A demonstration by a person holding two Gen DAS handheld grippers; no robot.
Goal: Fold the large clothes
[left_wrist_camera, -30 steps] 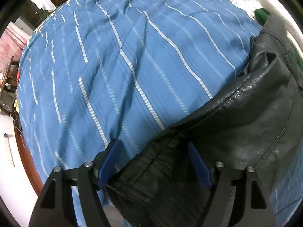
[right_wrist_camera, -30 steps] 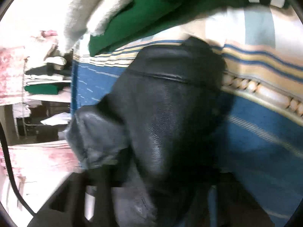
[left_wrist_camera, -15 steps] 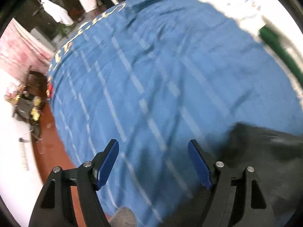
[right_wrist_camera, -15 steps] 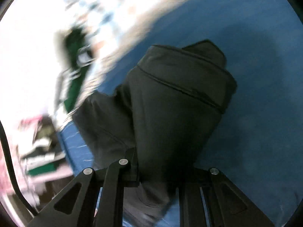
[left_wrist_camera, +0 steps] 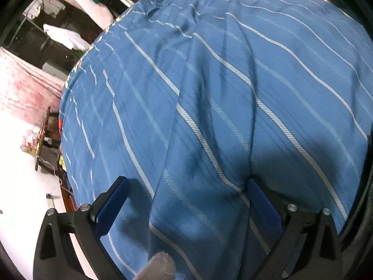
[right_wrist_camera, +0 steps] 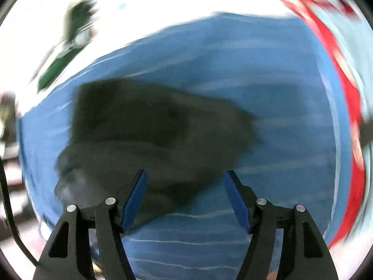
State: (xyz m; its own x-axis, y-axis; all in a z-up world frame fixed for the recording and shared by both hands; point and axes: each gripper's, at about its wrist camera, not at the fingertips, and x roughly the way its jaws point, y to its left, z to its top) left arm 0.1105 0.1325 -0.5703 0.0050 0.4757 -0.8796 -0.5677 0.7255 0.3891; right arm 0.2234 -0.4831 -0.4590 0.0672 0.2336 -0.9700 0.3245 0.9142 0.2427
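Note:
A black leather garment (right_wrist_camera: 149, 137) lies bunched on the blue striped bedspread (right_wrist_camera: 279, 121) in the blurred right wrist view. My right gripper (right_wrist_camera: 185, 197) is open and empty, hovering just above the garment's near edge. My left gripper (left_wrist_camera: 186, 200) is open and empty over bare blue striped bedspread (left_wrist_camera: 209, 93). Only a dark sliver of the garment (left_wrist_camera: 366, 210) shows at the far right edge of the left wrist view.
Green clothing (right_wrist_camera: 60, 58) lies at the bed's far left, and a red band (right_wrist_camera: 345, 88) runs along its right side. In the left wrist view the bed edge drops to the floor (left_wrist_camera: 21, 198) at the left, with shelves and hanging clothes (left_wrist_camera: 65, 35) beyond.
Both grippers have let go of the black garment and opened. The garment has dropped onto the bed. My left gripper has swung left, off the garment, and my right has pulled back above it.

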